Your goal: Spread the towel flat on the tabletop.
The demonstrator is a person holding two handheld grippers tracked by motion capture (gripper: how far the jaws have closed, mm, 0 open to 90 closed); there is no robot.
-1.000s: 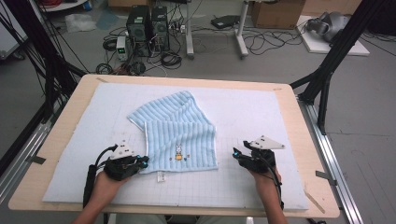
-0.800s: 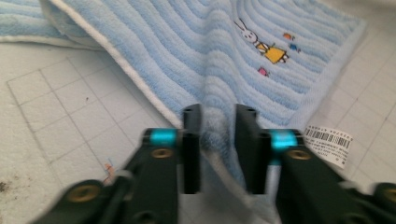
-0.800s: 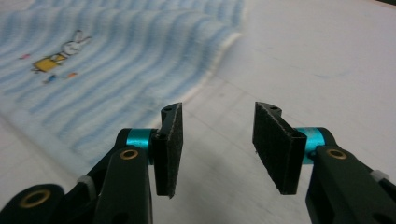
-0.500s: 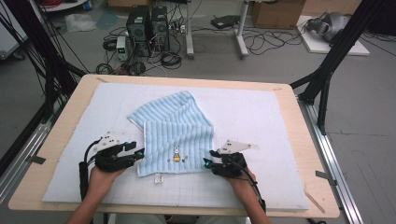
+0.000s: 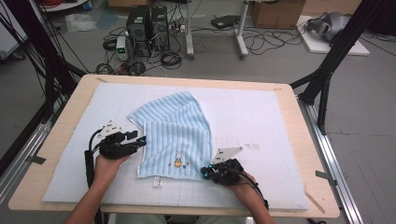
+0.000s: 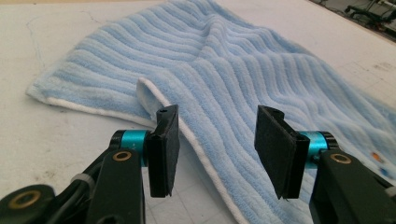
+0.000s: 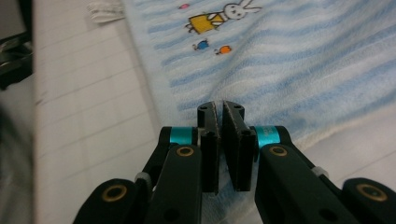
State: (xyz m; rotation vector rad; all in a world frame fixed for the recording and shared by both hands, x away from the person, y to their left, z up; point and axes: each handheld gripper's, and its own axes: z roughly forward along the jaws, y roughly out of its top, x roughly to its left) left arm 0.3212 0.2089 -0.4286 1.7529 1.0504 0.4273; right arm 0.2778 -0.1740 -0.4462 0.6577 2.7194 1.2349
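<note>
Two hand-held grippers [image 5: 140,138] [image 5: 205,171] flank the towel [image 5: 175,135]; the right pinches its corner.

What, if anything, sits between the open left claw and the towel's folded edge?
Nothing visible. The left claw is open, and the white-hemmed folded edge of the blue striped towel runs up between its jaws, with bare white mat beside it. The right claw is already shut on the towel's near corner.

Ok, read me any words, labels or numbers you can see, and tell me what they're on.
None can be read.
Faint grey marks on the white mat: too blurred.
Small tag at the blue towel edge: too small.
Towel's rabbit picture: no lettering.
</note>
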